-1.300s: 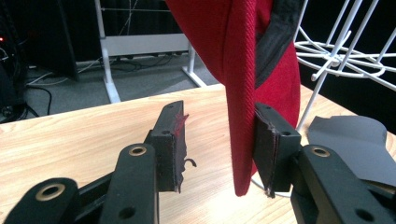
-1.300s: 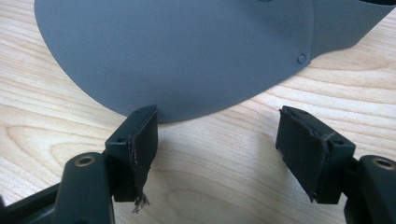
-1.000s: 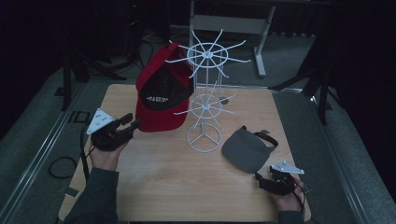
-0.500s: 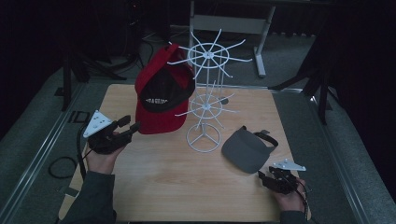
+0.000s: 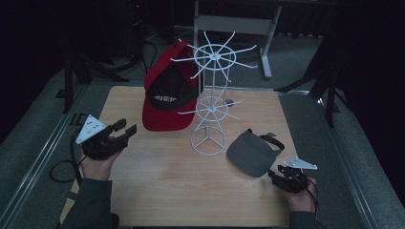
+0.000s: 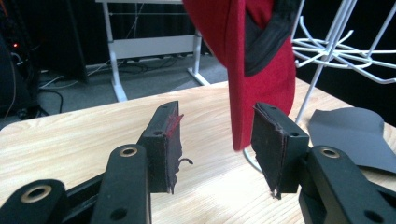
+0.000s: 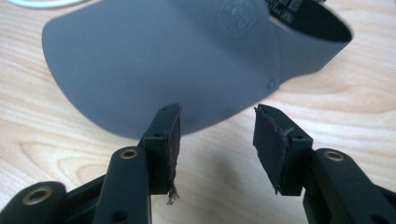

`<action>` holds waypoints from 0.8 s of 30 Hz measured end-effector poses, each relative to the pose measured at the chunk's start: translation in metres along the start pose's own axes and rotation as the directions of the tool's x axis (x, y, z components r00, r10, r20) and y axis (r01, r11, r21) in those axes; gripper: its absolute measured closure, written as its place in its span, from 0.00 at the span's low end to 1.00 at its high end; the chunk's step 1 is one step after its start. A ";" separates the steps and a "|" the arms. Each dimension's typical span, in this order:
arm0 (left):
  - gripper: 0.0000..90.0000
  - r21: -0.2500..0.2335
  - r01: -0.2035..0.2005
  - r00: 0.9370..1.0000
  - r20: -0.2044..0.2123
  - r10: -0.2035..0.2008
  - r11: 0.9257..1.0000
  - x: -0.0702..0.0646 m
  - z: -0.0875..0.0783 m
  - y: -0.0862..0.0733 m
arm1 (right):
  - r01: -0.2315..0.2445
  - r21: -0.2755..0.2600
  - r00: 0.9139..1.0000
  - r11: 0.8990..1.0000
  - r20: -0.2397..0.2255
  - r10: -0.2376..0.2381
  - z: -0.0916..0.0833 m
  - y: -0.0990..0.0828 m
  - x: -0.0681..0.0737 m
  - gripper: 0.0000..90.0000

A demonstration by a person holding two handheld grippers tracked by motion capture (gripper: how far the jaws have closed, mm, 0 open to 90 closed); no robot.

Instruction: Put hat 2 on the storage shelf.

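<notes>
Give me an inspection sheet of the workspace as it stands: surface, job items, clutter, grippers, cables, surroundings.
Surface: wooden table, bare wood between items.
Job's things: red cap hangs on the white wire rack; grey visor lies flat on the table to the rack's right.
Clutter: nothing seen.
Grippers: left hand-held gripper open, empty, short of the red cap's brim; right hand-held gripper open, jaws have just been closing, nothing between them, just short of the visor's brim.
Cables: black cable trails from the left hand-held gripper over the table's left edge.
Surroundings: dark room, grey floor, a metal stand behind the table.
</notes>
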State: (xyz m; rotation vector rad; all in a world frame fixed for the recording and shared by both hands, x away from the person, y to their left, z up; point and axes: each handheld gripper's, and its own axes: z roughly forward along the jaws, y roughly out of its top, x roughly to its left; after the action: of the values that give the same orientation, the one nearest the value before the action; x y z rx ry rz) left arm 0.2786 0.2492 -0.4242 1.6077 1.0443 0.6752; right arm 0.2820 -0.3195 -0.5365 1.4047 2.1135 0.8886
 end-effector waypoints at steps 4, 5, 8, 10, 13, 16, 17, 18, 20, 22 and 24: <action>0.59 0.010 0.009 1.000 -0.010 -0.009 1.000 0.003 0.000 -0.004 | 0.001 -0.012 1.000 1.000 0.012 -0.001 -0.003 0.008 -0.005 0.58; 0.59 0.014 0.015 1.000 -0.015 -0.015 1.000 0.004 0.001 -0.006 | 0.001 -0.012 1.000 1.000 0.012 -0.001 -0.003 0.008 -0.005 0.58; 0.59 0.033 0.032 0.999 -0.023 -0.031 0.999 0.008 0.004 -0.012 | -0.019 -0.023 1.000 1.000 0.010 0.019 -0.005 0.016 -0.012 0.59; 0.60 0.049 0.041 0.999 -0.030 -0.039 0.998 0.011 0.007 -0.017 | -0.029 -0.031 1.000 0.999 0.006 0.029 -0.005 0.019 -0.015 0.60; 0.60 0.057 0.047 0.998 -0.033 -0.045 0.997 0.012 0.009 -0.020 | -0.032 -0.035 0.999 0.999 0.008 0.032 -0.005 0.022 -0.018 0.60; 0.60 0.075 0.049 0.998 -0.038 -0.047 0.996 0.013 0.013 -0.025 | -0.028 -0.032 0.999 0.999 0.019 0.029 -0.003 0.029 -0.024 0.60; 0.60 0.075 0.049 0.998 -0.038 -0.047 0.996 0.013 0.013 -0.025 | -0.028 -0.032 0.999 0.999 0.019 0.029 -0.003 0.029 -0.024 0.60; 0.60 0.078 0.052 0.998 -0.039 -0.049 0.996 0.013 0.013 -0.026 | -0.029 -0.035 0.999 0.999 0.023 0.029 -0.002 0.032 -0.027 0.60; 0.60 0.085 0.053 0.998 -0.041 -0.050 0.995 0.014 0.015 -0.028 | -0.036 -0.040 0.999 0.999 0.024 0.037 -0.002 0.035 -0.029 0.60; 0.60 0.089 0.055 0.998 -0.041 -0.052 0.995 0.014 0.016 -0.029 | -0.035 -0.046 0.999 0.998 0.028 0.036 -0.002 0.039 -0.032 0.60; 0.60 0.097 0.059 0.998 -0.041 -0.055 0.994 0.014 0.018 -0.032 | -0.032 -0.048 0.999 0.998 0.031 0.033 -0.001 0.043 -0.034 0.60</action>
State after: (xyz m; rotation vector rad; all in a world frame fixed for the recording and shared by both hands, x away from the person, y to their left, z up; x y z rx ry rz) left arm 0.2909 0.2551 -0.4607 1.6481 1.1624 0.6268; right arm 0.3215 -0.3394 -0.5038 1.4237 2.0382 0.9162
